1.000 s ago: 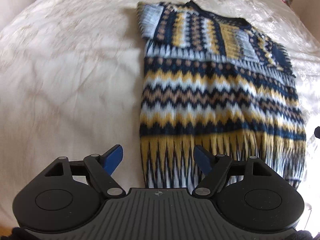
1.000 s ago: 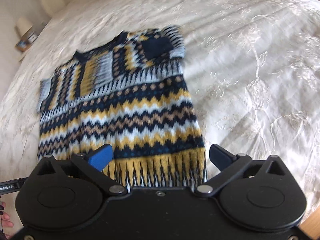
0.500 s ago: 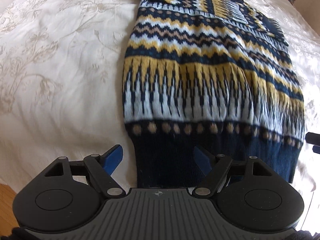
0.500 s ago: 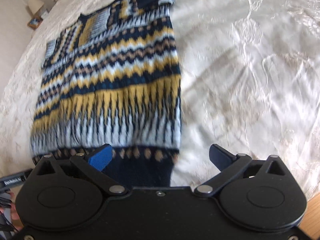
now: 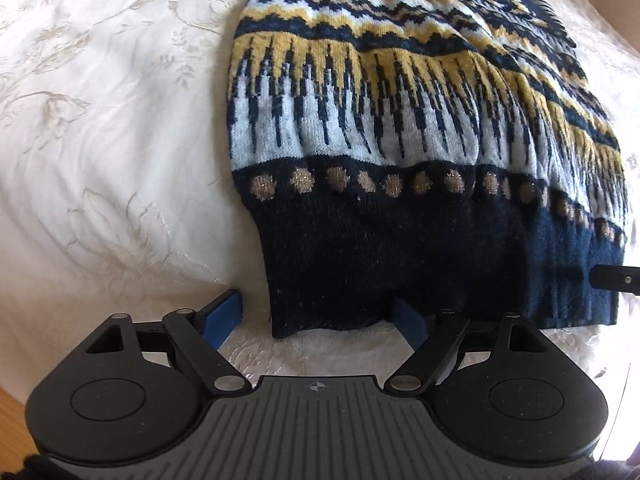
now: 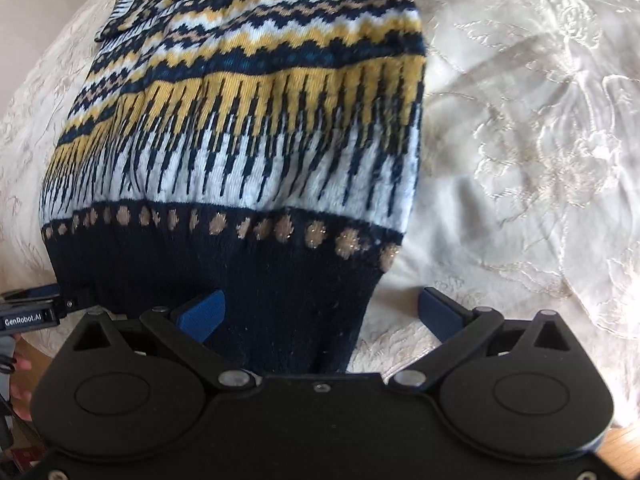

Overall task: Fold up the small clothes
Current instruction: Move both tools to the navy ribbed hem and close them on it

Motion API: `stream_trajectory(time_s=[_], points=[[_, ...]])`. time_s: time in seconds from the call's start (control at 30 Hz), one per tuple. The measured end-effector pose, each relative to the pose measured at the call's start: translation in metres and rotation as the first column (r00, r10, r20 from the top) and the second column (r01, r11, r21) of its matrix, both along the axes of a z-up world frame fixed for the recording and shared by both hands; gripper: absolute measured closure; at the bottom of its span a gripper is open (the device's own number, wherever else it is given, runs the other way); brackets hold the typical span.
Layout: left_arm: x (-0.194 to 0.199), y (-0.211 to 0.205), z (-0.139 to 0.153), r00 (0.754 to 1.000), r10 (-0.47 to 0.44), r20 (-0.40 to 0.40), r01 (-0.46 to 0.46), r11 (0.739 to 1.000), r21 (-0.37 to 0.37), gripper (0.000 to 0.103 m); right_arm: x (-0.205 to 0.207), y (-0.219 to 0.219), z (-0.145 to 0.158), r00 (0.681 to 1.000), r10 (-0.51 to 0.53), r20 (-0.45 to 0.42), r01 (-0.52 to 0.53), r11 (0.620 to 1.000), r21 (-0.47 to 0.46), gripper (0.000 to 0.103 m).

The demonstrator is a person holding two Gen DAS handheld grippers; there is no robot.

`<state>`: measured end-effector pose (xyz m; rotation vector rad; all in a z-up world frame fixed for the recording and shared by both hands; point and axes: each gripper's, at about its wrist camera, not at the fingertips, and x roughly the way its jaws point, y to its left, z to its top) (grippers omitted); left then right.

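A knitted sweater in navy, yellow and pale blue zigzag bands lies flat on the bed, its navy ribbed hem nearest to me. My left gripper sits low over the hem's left corner. Its jaws are opening, the corner lies between the blue fingers, and no pad presses on it. My right gripper stands open astride the hem's right corner of the sweater, not pinching it. The tip of each gripper shows at the edge of the other's view.
A white embroidered bedspread covers the bed around the sweater. The bed's near edge is just below the grippers, with wooden floor beyond it. A person's fingers show at the left edge in the right wrist view.
Both grippers have come down and back along the sweater, from above its body to its navy hem. The left fingers now stand a little wider apart.
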<state>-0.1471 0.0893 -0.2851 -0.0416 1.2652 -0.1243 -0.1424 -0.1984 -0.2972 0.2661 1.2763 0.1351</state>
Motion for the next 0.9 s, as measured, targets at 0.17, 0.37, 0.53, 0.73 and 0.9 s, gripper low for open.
stream_trajectory(time_s=[0.17,0.37,0.53,0.73,0.9], points=[[0.002,0.003,-0.005,1.000,-0.015,0.012,0.015,0.999,-0.034,0.010,0.002,0.002,-0.006,1.000,0.017,0.002,-0.017,1.000,0.001,0.000],[-0.008,0.007,0.008,0.993,-0.054,0.108,0.060,0.997,-0.057,0.015,0.002,-0.004,-0.003,1.000,0.015,0.004,-0.016,0.999,0.040,0.000],[-0.004,0.014,0.006,0.991,-0.081,0.107,0.092,0.991,-0.100,0.023,0.002,-0.007,0.001,1.000,0.013,0.010,-0.013,0.997,0.074,0.005],[0.000,0.016,0.009,0.994,-0.054,0.093,0.064,0.991,-0.115,0.049,0.006,-0.009,0.001,0.999,-0.032,-0.015,0.033,0.995,0.094,0.053],[0.005,0.013,0.013,0.995,-0.048,0.082,0.060,0.987,-0.147,0.089,0.001,-0.011,0.005,0.998,-0.065,-0.020,0.067,0.988,0.139,0.090]])
